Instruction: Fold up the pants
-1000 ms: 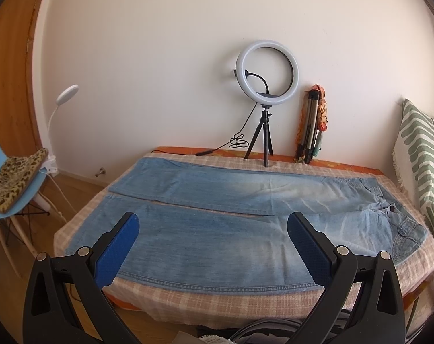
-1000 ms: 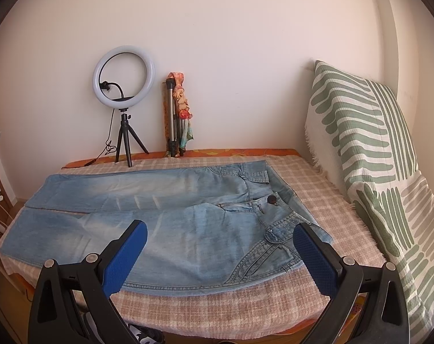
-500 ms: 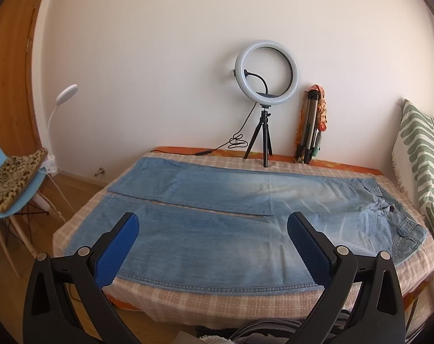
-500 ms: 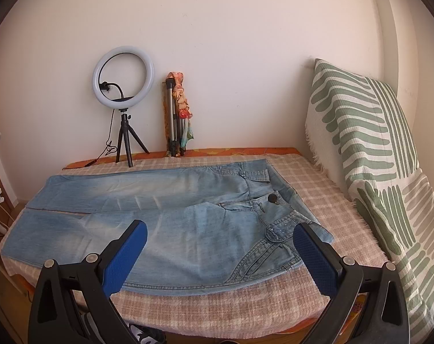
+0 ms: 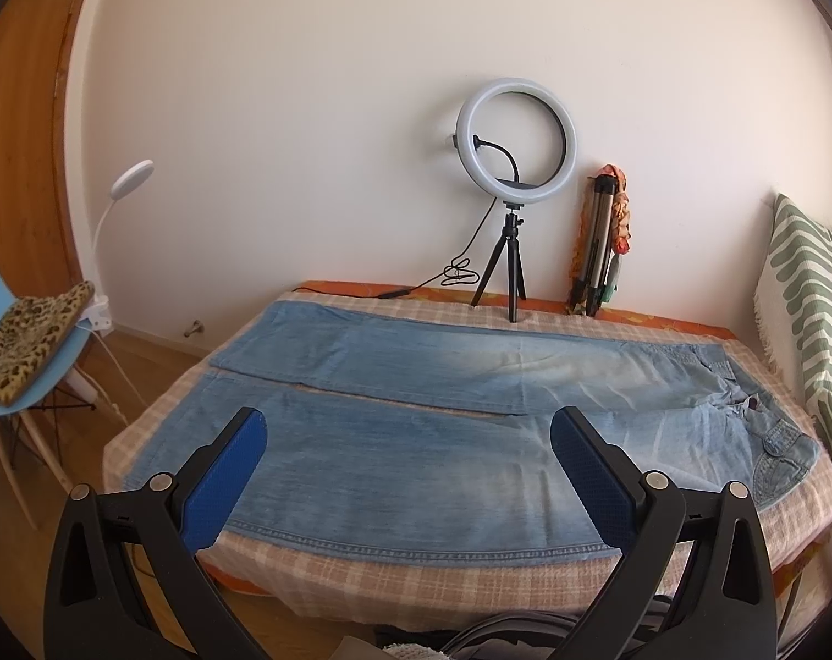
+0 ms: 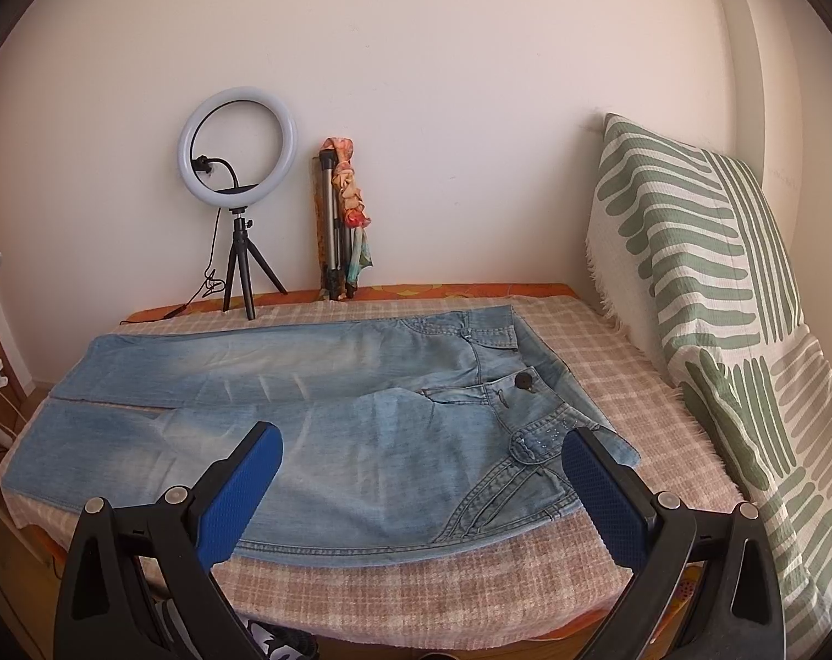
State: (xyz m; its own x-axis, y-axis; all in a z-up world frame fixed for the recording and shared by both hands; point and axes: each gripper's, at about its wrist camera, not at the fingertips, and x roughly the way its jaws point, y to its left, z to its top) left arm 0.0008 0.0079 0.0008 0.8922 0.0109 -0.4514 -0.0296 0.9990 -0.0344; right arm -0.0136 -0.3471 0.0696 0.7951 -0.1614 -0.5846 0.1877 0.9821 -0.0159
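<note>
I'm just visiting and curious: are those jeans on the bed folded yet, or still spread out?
Spread out. The jeans lie flat on the checked bed cover, both legs side by side at full length, the waistband end near the striped pillow.

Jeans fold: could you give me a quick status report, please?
Left gripper and right gripper open, holding nothing. Jeans flat on the bed, unfolded. Ring light behind them, not obstructing.

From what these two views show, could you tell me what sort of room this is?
Most likely a bedroom at home: jeans lie flat on a bed with a checked cover, a striped pillow leans at its head, and a ring light stands by the wall.
</note>
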